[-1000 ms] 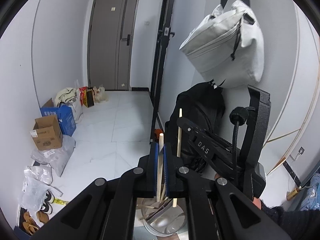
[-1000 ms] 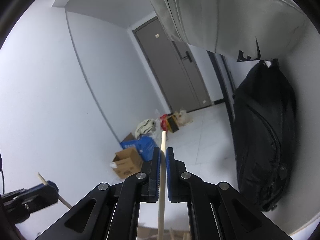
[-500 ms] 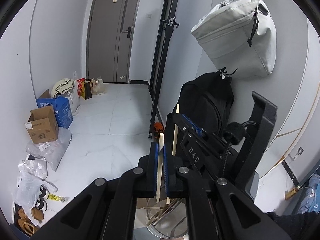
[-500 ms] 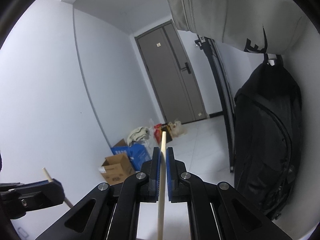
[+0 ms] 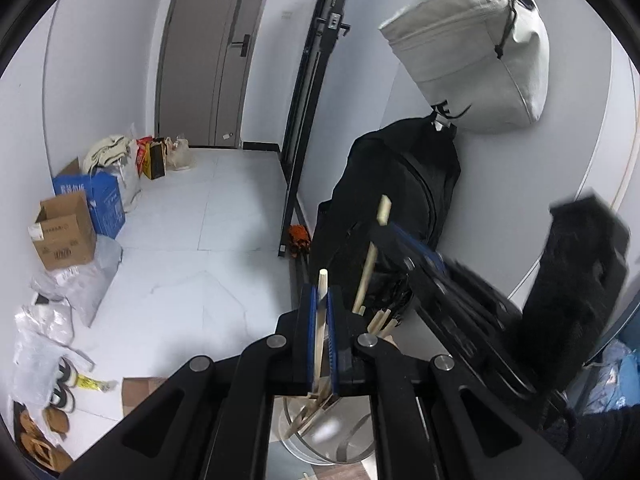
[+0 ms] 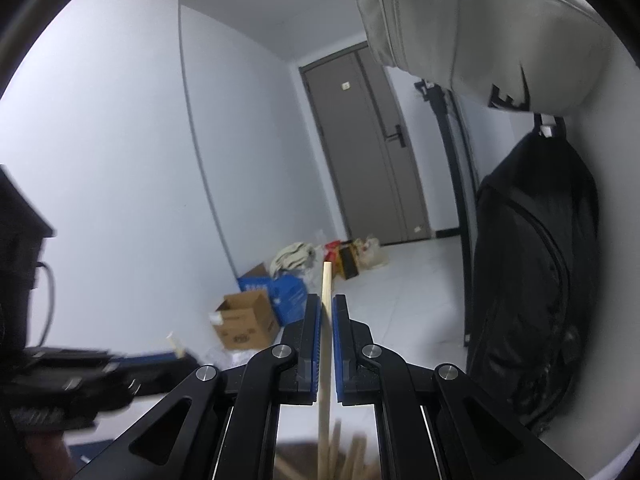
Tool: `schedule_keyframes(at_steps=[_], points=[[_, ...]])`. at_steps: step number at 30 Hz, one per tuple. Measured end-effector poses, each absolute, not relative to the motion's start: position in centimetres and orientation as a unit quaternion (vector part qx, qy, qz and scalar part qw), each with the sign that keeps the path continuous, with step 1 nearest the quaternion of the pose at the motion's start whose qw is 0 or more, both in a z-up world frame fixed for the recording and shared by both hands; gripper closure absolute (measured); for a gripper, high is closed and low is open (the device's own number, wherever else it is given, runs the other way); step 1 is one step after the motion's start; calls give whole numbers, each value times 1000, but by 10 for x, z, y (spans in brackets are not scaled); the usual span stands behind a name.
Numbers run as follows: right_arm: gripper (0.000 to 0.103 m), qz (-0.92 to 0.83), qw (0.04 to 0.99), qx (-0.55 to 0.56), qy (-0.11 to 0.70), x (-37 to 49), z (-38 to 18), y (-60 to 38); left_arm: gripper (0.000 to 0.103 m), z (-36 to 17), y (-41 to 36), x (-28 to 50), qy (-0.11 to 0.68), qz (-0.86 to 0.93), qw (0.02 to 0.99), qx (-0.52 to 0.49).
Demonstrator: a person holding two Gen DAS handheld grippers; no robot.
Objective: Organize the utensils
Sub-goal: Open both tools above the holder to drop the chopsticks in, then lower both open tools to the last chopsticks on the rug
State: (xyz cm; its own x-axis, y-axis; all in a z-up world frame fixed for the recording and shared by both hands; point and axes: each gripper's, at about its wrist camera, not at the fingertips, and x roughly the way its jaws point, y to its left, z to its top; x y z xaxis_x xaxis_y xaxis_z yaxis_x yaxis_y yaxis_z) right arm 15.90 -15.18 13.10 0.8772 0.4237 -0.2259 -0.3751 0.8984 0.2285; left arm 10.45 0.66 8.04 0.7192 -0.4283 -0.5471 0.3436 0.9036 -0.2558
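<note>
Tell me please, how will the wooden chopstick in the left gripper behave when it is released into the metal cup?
The chopstick looks thin, straight and rigid, so it probably will not bend in the left gripper. Being slim wood, it is likely light. Dropped into the metal cup, it would probably lean among the other sticks, not stand upright.

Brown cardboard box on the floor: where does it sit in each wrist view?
Left wrist: cardboard box at far left, against the wall beside the blue box.
Right wrist: cardboard box lower centre, left of the fingers.
Shared landmark: grey door.
</note>
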Motion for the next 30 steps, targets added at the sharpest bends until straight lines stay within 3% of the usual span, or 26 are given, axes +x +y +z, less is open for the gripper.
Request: schedule_keyframes(at_steps=[9, 11, 12, 14, 24, 30], points=[[95, 237, 953, 75, 173, 121, 118, -163, 101, 75, -2, 106, 340, -245, 905, -69], [94, 244, 948, 88, 183, 115, 117, -170, 93, 77, 1, 103, 339, -244, 905, -75], [88, 241, 948, 91, 186, 112, 117, -172, 87, 79, 2, 101, 338, -240, 907, -76], [72, 239, 947, 97, 193, 107, 117, -179, 65, 82, 4, 95, 332, -234, 911, -76], [37, 207, 951, 117, 197, 68, 119, -214, 57, 87, 16, 56, 321, -167, 930, -69], [24, 205, 950, 112, 207, 43, 114, -219, 48, 74, 8, 38, 339, -130, 931, -49]])
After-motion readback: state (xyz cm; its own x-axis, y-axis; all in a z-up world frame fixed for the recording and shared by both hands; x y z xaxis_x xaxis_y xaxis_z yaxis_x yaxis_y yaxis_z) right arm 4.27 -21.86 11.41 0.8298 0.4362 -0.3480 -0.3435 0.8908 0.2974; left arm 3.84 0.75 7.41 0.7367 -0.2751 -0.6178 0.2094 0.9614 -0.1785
